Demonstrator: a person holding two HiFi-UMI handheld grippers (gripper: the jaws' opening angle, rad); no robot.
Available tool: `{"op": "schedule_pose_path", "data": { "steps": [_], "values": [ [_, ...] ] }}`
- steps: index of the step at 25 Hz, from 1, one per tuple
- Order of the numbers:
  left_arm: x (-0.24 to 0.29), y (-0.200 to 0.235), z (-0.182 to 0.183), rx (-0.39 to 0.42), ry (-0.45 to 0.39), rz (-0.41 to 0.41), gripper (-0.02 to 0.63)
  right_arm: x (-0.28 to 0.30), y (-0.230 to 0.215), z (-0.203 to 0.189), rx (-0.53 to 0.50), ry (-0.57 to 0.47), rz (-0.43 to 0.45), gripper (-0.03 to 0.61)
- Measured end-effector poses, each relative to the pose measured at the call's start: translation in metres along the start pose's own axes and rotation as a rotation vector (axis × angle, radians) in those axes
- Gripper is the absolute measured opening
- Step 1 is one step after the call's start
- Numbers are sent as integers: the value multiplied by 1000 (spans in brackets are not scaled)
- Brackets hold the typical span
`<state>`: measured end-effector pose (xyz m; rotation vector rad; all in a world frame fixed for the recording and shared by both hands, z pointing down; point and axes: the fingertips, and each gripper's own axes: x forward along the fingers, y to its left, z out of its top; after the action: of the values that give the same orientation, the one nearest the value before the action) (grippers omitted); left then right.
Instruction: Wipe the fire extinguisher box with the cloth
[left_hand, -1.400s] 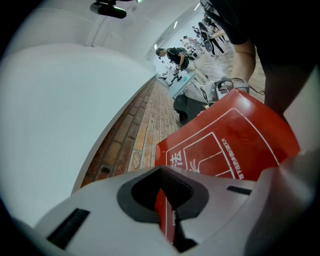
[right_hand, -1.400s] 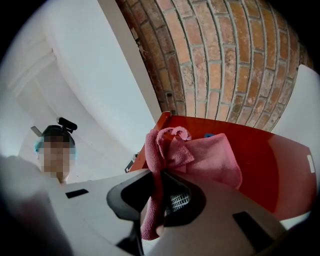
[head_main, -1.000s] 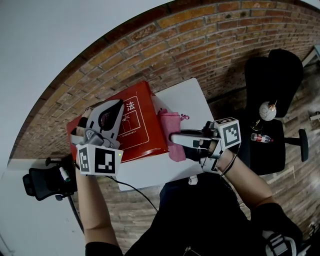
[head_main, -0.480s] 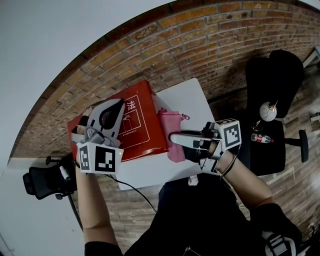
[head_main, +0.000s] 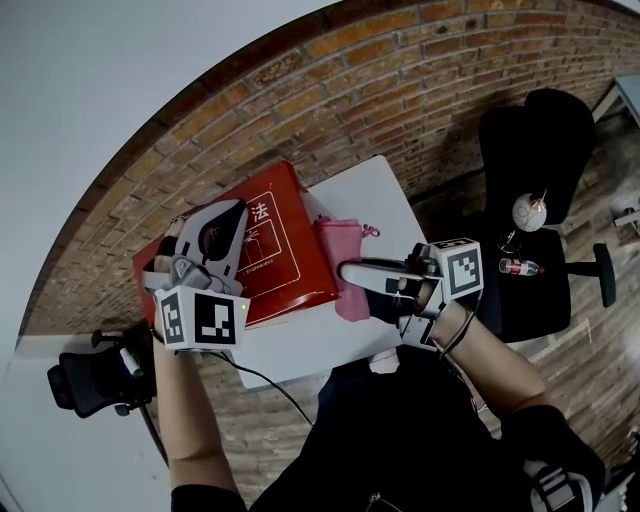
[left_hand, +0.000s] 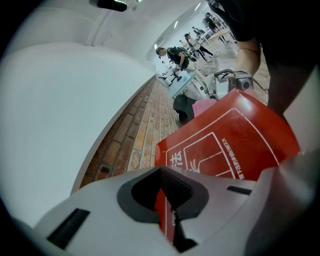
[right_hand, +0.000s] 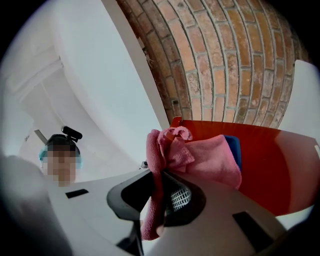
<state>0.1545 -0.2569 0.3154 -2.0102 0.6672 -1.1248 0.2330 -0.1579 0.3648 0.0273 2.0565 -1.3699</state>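
The red fire extinguisher box (head_main: 285, 255) stands on the white table (head_main: 375, 200) against the brick wall, its printed white diagram facing up. My left gripper (head_main: 236, 210) rests on the box's left part, jaws shut, with a thin red edge of the box (left_hand: 225, 145) pinched between the pads (left_hand: 172, 192). A pink cloth (head_main: 345, 262) hangs against the box's right side. My right gripper (head_main: 347, 273) is shut on it. In the right gripper view the cloth (right_hand: 200, 157) bunches out of the right gripper (right_hand: 161, 197) and lies against the red box (right_hand: 270, 160).
A brick wall (head_main: 420, 70) runs behind the table. A black office chair (head_main: 535, 160) at the right carries a small bottle (head_main: 520, 267). Another black chair (head_main: 90, 375) sits at the lower left. A black cable (head_main: 265, 380) hangs off the table's near edge.
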Motion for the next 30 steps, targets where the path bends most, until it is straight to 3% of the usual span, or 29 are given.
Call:
{"op": "schedule_pose_path", "data": {
  "steps": [14, 30],
  "values": [
    [-3, -8, 3, 44, -40, -42, 26, -15, 24, -3, -195, -248, -173, 64],
    [-23, -25, 12, 224, -263, -144, 28, -27, 49, -49, -356, -498, -397, 64]
  ]
}}
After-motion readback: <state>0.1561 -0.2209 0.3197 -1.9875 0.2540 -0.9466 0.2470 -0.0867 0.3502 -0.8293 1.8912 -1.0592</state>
